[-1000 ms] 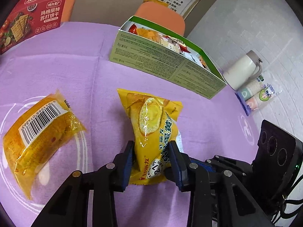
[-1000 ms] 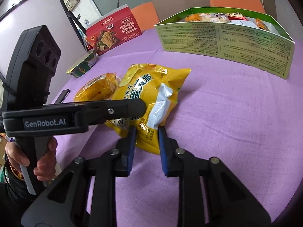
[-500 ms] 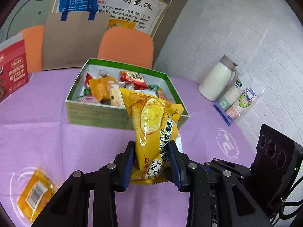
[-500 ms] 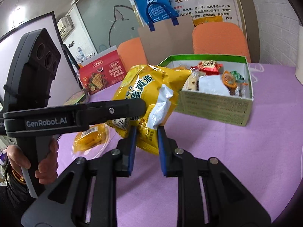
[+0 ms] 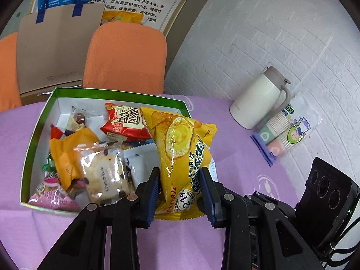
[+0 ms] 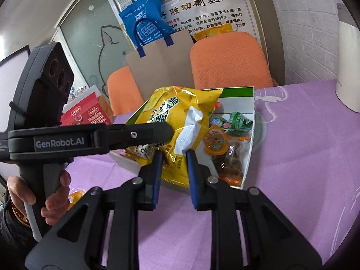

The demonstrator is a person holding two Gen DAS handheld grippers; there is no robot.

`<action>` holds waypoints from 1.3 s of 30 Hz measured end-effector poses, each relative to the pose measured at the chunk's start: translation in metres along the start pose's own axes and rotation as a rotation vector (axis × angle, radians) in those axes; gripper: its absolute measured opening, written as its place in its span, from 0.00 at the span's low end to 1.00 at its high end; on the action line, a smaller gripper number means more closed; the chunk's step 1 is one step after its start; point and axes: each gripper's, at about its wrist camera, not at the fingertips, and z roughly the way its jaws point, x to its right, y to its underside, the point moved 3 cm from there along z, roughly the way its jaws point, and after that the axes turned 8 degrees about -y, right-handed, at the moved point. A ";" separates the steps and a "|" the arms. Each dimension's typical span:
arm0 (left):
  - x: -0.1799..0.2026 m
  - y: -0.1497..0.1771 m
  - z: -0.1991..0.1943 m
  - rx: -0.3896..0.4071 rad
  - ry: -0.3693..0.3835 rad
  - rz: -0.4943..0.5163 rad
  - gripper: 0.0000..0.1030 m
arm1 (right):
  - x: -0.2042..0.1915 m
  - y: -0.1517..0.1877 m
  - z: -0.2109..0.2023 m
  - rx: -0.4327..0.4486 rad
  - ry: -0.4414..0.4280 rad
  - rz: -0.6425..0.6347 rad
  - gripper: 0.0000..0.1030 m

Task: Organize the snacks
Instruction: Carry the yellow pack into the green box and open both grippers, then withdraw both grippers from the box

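A yellow snack bag (image 5: 182,157) hangs in the air above the right end of a green box (image 5: 33,139) full of wrapped snacks. My left gripper (image 5: 180,191) is shut on the bag's lower part. My right gripper (image 6: 173,171) is shut on the same yellow bag (image 6: 177,121) from the other side. In the right wrist view the green box (image 6: 248,148) lies just behind the bag, and the left gripper's finger crosses in front from the left.
A white thermos (image 5: 258,103) and a pack of paper cups (image 5: 285,135) stand right of the box. A red cracker box (image 6: 85,112) and another yellow snack packet (image 6: 75,196) lie to the left. Orange chairs (image 5: 126,56) and a paper bag (image 5: 51,49) stand behind the purple table.
Both grippers have lifted the yellow bag off the table and carried it toward the green box; it now hangs over the box's right end.
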 end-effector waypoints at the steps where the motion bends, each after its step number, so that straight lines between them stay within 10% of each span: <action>1: -0.001 -0.007 0.008 -0.008 0.006 -0.002 0.34 | 0.006 -0.004 0.003 0.004 0.008 0.005 0.23; 11: 0.006 -0.040 0.062 -0.047 -0.003 0.043 0.34 | 0.048 -0.025 0.029 -0.006 0.173 -0.039 0.24; 16: 0.001 -0.035 0.055 0.022 -0.076 0.036 0.86 | 0.051 -0.017 0.025 0.032 0.236 -0.093 0.64; 28: -0.004 -0.010 -0.007 0.095 -0.246 0.065 0.87 | 0.017 -0.006 -0.024 0.073 0.197 -0.065 0.98; 39: 0.002 0.069 -0.103 0.174 -0.363 0.063 0.95 | -0.043 0.038 -0.087 0.116 0.144 -0.094 0.99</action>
